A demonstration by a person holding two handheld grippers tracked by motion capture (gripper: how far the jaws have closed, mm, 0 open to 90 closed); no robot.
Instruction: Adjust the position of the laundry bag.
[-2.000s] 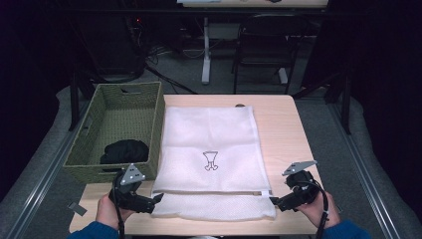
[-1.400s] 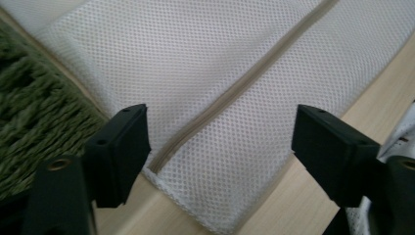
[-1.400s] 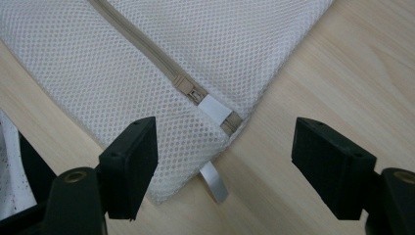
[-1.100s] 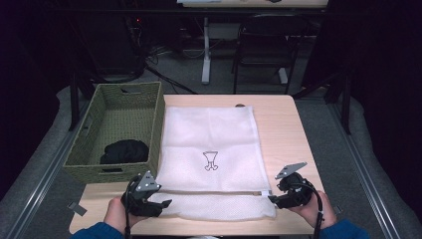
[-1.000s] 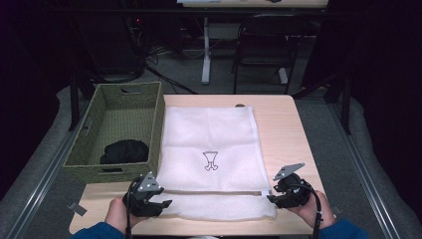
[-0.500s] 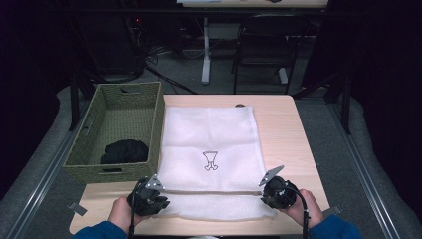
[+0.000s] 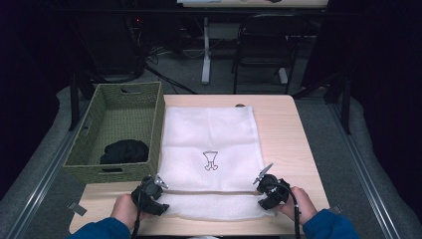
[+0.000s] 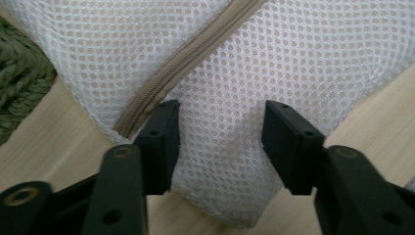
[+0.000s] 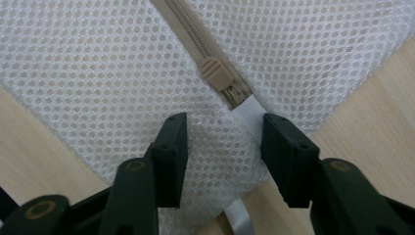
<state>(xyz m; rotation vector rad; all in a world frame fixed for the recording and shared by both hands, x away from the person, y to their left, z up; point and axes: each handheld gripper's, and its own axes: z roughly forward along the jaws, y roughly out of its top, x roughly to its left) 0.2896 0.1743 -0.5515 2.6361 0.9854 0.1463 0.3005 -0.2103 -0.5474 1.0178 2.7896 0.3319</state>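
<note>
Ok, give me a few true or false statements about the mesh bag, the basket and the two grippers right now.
1. The white mesh bag lies flat on the table. True.
2. The green basket is to the right of the bag. False: it is on the left.
3. A dark cloth lies in the basket. True.
4. The left gripper is shut. False: its jaws stand apart over the mesh.
5. The zipper pull is ahead of the right gripper. True.
</note>
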